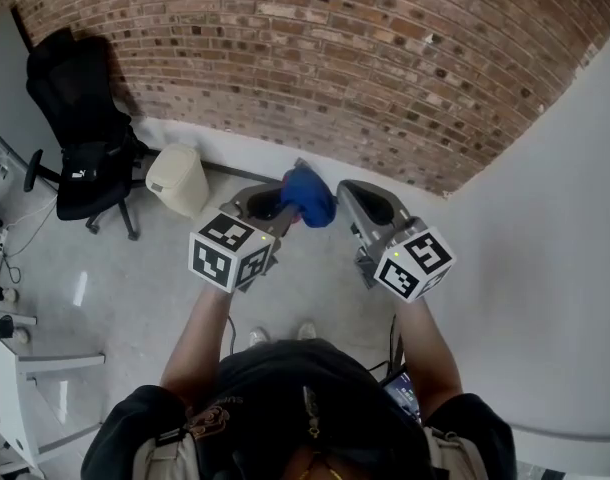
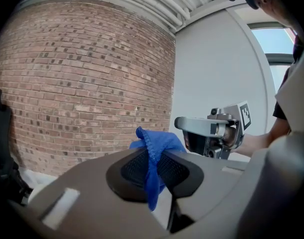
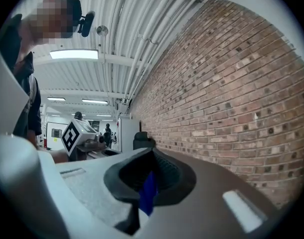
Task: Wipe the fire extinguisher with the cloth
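Oddly, no extinguisher shows in any view, so its direction cannot be told; left tool (image 1: 281,211) and right tool (image 1: 347,196) both pinch the cloth (image 1: 310,198), facing the far wall (image 1: 335,58).

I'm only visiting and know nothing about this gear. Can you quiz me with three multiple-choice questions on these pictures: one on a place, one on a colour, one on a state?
1. Where is the cream waste bin?
A) on a tabletop
B) at the foot of the brick wall, beside the black office chair
C) on a shelf

2. What colour is the cloth?
A) red
B) white
C) blue

3. How is the left gripper?
A) wide open, empty
B) closed on the cloth
C) out of sight

Answers: 1B, it stands against the wall's base next to the chair. 2C, plainly blue in the head view. 3B, its jaws pinch the cloth.
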The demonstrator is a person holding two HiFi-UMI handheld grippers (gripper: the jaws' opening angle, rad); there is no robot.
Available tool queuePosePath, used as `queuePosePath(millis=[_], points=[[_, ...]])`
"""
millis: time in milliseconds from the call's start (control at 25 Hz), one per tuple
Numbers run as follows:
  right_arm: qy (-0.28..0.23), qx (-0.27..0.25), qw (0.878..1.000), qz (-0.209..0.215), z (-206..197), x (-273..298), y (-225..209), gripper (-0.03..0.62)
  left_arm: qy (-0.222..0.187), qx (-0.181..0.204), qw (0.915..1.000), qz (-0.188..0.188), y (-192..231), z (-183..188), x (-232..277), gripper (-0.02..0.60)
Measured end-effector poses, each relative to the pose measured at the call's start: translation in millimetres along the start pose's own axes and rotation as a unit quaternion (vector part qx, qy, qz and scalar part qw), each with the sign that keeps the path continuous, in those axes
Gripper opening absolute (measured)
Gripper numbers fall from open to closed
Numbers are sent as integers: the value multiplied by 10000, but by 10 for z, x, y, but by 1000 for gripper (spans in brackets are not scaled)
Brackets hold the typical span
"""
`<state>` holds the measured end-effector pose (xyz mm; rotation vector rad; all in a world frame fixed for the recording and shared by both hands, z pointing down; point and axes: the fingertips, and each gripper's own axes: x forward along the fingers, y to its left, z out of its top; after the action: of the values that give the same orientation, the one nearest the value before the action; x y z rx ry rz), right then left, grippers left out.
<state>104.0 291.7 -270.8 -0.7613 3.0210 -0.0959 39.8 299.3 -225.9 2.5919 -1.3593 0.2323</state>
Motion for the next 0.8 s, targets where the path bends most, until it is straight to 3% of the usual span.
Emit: queuePosePath(millis=[800], points=[[-74,-87,9999,-90,113,-27,-62,3,-85,75,9999,-107,-74,104,60,48]])
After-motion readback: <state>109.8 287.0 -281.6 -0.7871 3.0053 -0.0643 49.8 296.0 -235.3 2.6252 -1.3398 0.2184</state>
